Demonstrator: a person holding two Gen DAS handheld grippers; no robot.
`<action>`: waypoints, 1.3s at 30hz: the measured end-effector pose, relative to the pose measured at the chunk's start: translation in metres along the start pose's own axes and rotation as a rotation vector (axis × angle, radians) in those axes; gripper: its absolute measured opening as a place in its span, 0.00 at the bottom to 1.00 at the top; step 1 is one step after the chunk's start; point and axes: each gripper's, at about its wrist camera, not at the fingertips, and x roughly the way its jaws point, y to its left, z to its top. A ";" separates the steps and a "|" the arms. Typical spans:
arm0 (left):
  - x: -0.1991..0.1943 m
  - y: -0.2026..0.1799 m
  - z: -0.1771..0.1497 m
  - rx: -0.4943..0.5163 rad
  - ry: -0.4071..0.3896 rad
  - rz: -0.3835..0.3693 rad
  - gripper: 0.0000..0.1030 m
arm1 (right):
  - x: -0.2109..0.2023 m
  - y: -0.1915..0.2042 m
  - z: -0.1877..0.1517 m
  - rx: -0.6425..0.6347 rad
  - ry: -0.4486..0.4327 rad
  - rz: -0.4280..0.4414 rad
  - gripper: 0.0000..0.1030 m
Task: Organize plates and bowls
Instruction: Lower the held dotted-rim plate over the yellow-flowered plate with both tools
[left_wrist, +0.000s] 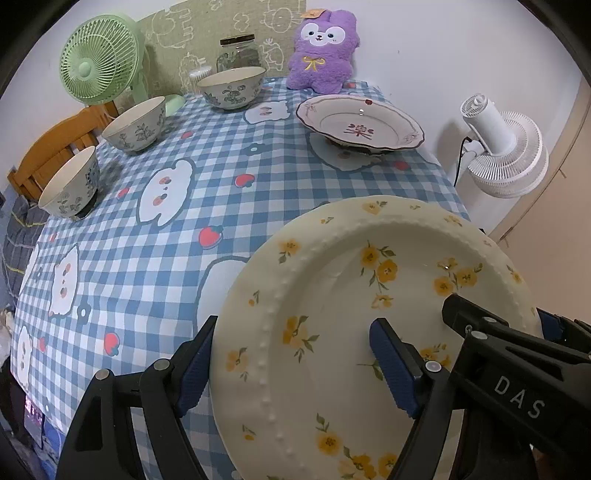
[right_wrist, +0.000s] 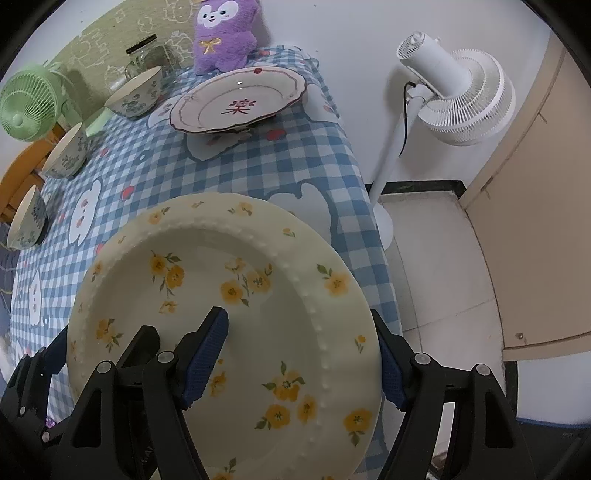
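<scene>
The yellow-flowered plate (left_wrist: 369, 332) sits nearest, at the near right edge of the bench (left_wrist: 184, 240), seemingly lifted. Both tools clamp its rim: the left tool (left_wrist: 295, 365) on the left side, the right tool (right_wrist: 303, 358) opposite, which reads "DAS". This looks like the carry step; next likely calls for stacking it on the red-trimmed plate (left_wrist: 360, 123) far right. Three bowls (left_wrist: 136, 123) line the left.

Left gripper (left_wrist: 291, 362): matte black angular frame, open cut-outs, round silver pivot screws.
Left pads (left_wrist: 393, 369): dark blue, ribbed rubber.
Right gripper (right_wrist: 301, 360): same black frame, silver screws along the arms.
Right pads (right_wrist: 205, 360): dark blue, fine grid texture.
Marking: white letters "DAS" on the right gripper's side, seen from the left wrist.
</scene>
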 end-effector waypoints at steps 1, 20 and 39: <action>0.000 0.000 0.000 -0.001 0.000 -0.003 0.78 | 0.000 -0.001 0.000 0.003 0.001 -0.002 0.74; 0.013 -0.015 -0.004 0.029 0.031 0.006 0.78 | 0.013 -0.017 -0.004 0.026 0.025 -0.004 0.74; 0.014 -0.014 -0.003 0.057 0.084 -0.041 0.92 | 0.016 -0.018 -0.005 0.019 0.031 0.029 0.74</action>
